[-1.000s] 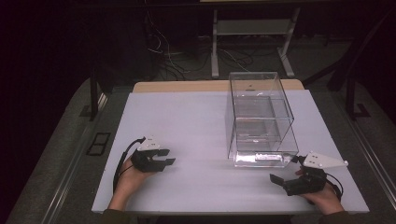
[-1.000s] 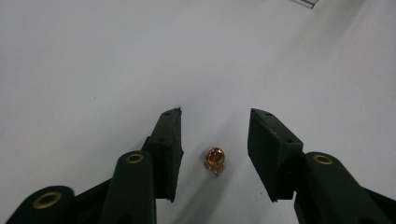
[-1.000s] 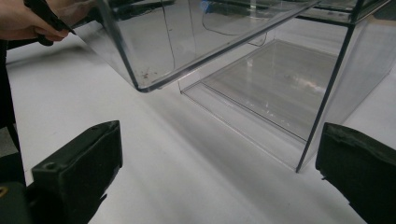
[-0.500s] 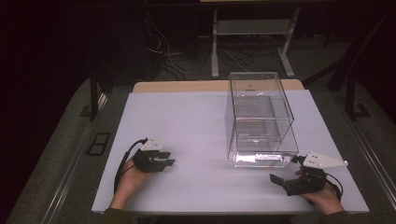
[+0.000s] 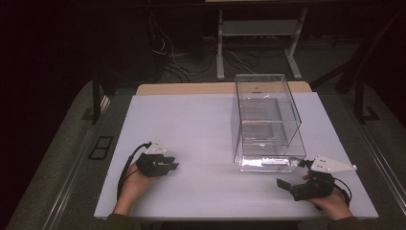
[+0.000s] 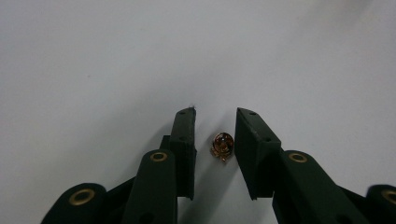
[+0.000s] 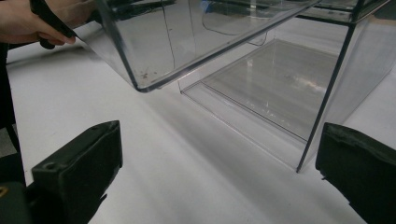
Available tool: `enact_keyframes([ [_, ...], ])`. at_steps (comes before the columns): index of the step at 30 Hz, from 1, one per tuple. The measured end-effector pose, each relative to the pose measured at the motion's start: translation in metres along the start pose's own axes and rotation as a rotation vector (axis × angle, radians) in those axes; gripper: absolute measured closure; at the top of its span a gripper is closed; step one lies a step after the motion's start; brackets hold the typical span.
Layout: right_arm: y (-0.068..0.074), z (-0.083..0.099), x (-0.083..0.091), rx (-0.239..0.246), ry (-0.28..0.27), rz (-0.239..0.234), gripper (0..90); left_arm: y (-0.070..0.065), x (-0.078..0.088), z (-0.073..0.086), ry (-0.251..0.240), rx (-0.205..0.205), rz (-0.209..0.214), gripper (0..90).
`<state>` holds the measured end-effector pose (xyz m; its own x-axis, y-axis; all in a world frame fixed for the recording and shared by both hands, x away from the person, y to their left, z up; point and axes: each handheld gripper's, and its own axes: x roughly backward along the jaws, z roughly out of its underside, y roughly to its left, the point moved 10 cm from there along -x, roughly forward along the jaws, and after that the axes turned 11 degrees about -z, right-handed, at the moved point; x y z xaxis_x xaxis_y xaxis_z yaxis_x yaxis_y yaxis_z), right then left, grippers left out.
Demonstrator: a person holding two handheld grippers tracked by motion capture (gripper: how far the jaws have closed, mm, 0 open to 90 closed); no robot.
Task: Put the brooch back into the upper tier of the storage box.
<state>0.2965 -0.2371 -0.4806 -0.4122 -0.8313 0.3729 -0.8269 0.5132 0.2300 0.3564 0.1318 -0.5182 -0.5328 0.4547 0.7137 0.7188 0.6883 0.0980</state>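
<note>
My left tongs have just been closing around a small amber bead lying on the white desk, pads not yet touching it; right tongs gape open beside the clear drawer box, so pickup remains undone.

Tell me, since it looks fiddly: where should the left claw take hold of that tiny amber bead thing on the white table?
Grip the amber bead across its rounded middle, coming from above with a jaw on either side. It lies flat and alone on the white table, so only its sides offer purchase. The left claw already straddles it and has just been closing, pads not yet touching.
</note>
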Motion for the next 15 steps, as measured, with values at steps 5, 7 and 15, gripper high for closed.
enact_keyframes([
  [5,-0.0001,0.0001,-0.0002,-0.002,0.0,0.0,0.4,0.0006,-0.0001,0.0004,0.003,-0.01,-0.008,69.7],
  [7,-0.0001,0.0001,-0.0002,-0.002,0.0,0.0,0.4,0.0005,-0.0004,0.0001,0.001,-0.009,-0.01,70.9],
  [15,-0.0003,0.0003,-0.0001,-0.002,0.0,0.0,0.4,0.0011,-0.0002,0.0004,0.002,-0.013,-0.013,74.0],
])
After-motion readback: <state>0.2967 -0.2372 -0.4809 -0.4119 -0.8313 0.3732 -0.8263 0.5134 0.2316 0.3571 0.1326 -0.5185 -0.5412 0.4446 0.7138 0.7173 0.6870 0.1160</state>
